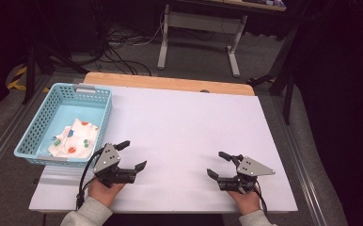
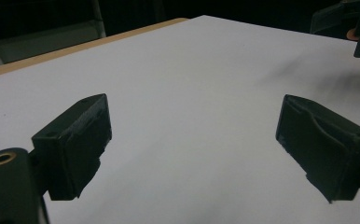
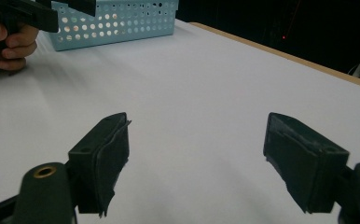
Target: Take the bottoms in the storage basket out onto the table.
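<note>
White board covers the desk (image 1: 184, 122), with a strip of bare wood along its far edge and a dark floor of cables and desk legs beyond. At the desk's left side sits a light blue perforated basket (image 1: 38, 127), rectangular, its long axis running from the near edge toward the far one, slightly slanted. Inside the basket, at its near end, lies a crumpled white cloth (image 1: 74, 139) dotted with red, green and orange spots; it is bunched up, so no clear direction can be read from it. Just to the right of the basket's near corner the left gripper (image 1: 133, 155) hangs over the board, its black jaws spread wide with nothing between them, pointing toward the desk's middle. Well away from the basket, near the desk's right front, the right gripper (image 1: 216, 164) points leftward, jaws likewise spread apart and empty. Each gripper is held in a hand rising from the near edge.
</note>
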